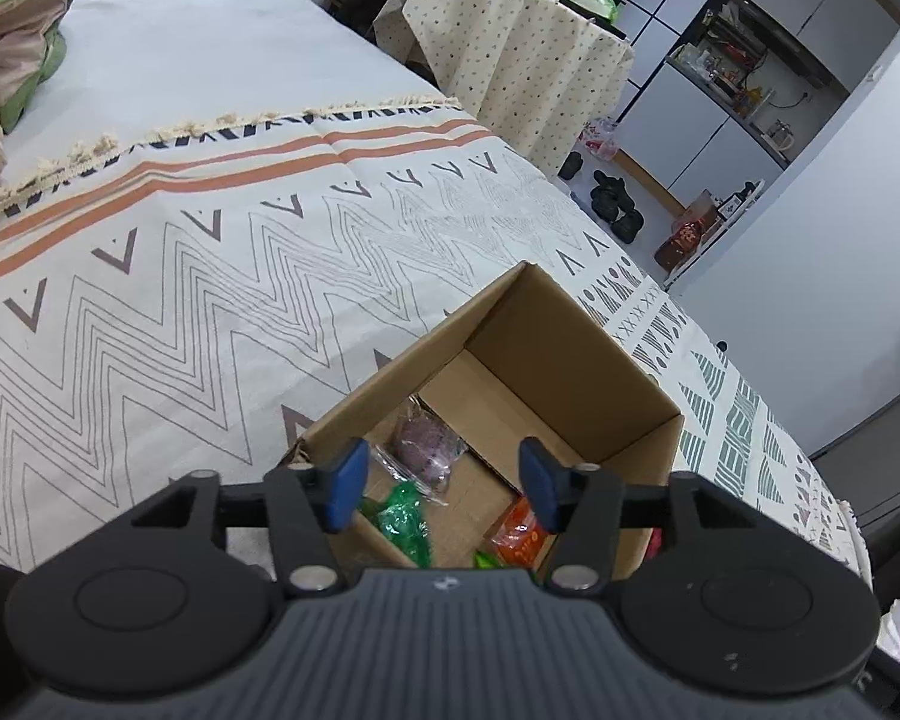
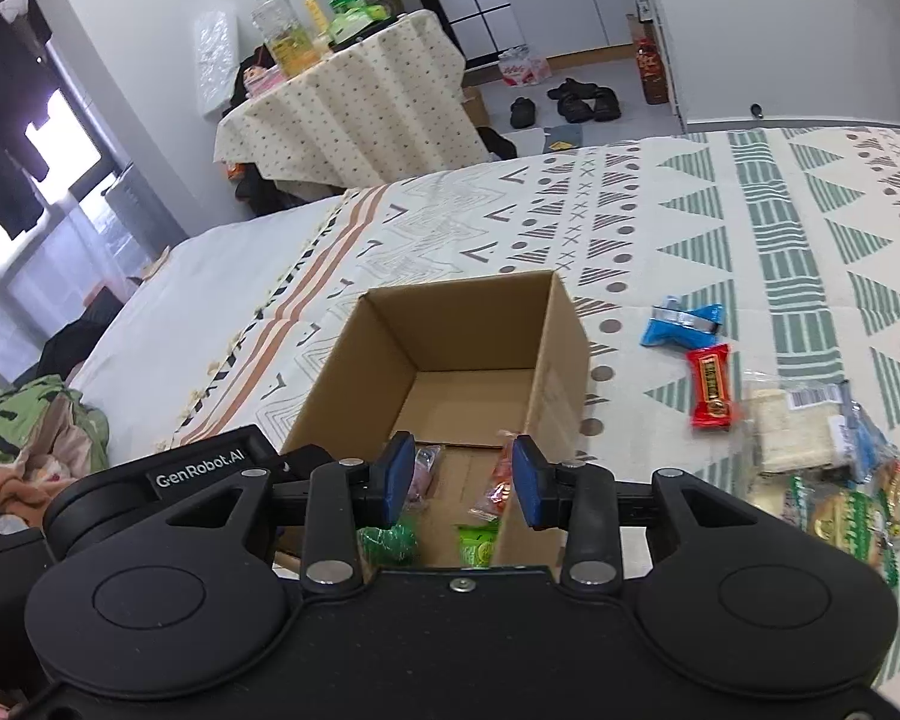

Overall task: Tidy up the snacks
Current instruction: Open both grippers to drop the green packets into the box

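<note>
An open cardboard box [image 1: 510, 360] [image 2: 468, 360] stands on the patterned bedspread [image 1: 180, 312]. Inside lie a purple packet [image 1: 423, 447], a green packet [image 1: 405, 519] [image 2: 387, 540], an orange packet [image 1: 519, 531] [image 2: 495, 483] and a lime-green one [image 2: 477, 543]. My left gripper [image 1: 444, 483] hangs open over the box's near end, with nothing between its blue pads. My right gripper [image 2: 463, 480] is also open above the box; the orange packet lies below, close to its right pad. On the bedspread to the right lie a blue packet [image 2: 684, 324], a red packet [image 2: 714, 387] and a heap of clear and green packets [image 2: 810, 456].
A small table with a dotted cloth [image 2: 354, 114] carries bottles beyond the bed. Black shoes [image 2: 576, 99] lie on the floor. Bundled clothes [image 2: 36, 426] sit on the bed's left side. The left gripper's black body [image 2: 198, 474] is right beside the box.
</note>
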`<state>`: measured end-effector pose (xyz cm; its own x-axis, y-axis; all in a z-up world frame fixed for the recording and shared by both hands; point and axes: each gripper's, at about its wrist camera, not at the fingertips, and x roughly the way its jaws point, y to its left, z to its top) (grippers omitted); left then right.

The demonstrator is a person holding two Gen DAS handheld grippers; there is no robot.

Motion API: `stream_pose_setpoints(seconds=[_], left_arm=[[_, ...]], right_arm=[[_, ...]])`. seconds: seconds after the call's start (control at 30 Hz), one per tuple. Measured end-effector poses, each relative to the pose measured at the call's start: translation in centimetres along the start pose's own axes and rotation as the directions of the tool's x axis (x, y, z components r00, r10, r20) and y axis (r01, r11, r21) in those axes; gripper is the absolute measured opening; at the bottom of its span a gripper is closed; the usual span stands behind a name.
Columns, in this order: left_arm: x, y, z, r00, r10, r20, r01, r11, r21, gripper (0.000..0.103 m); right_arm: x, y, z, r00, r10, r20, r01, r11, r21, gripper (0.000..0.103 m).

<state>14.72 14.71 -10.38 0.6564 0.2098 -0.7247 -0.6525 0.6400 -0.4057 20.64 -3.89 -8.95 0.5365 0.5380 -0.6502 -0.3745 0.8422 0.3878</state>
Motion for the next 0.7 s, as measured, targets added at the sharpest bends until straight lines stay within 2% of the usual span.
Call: stream_pose_setpoints(seconds=[0.07,0.17,0.23,0.33,0.4,0.7], left_arm=[[-0.2,-0.3,-0.2,1.0,0.007,0.004,-0.007,1.0,0.007,0.066],[-0.4,-0.9,-0.3,1.0,0.008,-0.006,-0.008,1.0,0.007,0.075],[-0.6,-1.5,-0.6,1.0,0.01,-0.018,-0.009,1.0,0.025,0.086],[-0.8,-2.5,-1.5,0.999,0.026,-0.023,-0.024,0.997,0.078,0.087],[-0.8,-3.0,-1.9,0.999,0.039,-0.033,-0.036,0.994,0.1,0.088],[-1.7,-5.5,-3.8,0.999,0.015,-0.036,-0.009,0.985,0.172,0.092]], right_arm=[[-0.6,-0.6,-0.2,1.0,-0.011,0.005,0.011,1.0,0.007,0.038],[-1.6,-1.7,-0.5,0.999,-0.041,0.006,0.041,0.999,0.024,0.047],[-2.4,-2.5,-0.8,0.998,-0.069,0.01,0.069,0.997,0.034,0.05],[-3.6,-3.8,-1.2,0.996,-0.093,0.012,0.093,0.994,0.054,0.054],[-4.7,-4.7,-1.4,0.993,-0.114,0.022,0.112,0.992,0.064,0.061],[-8.0,-8.1,-1.8,0.981,-0.184,0.054,0.178,0.979,0.1,0.07]])
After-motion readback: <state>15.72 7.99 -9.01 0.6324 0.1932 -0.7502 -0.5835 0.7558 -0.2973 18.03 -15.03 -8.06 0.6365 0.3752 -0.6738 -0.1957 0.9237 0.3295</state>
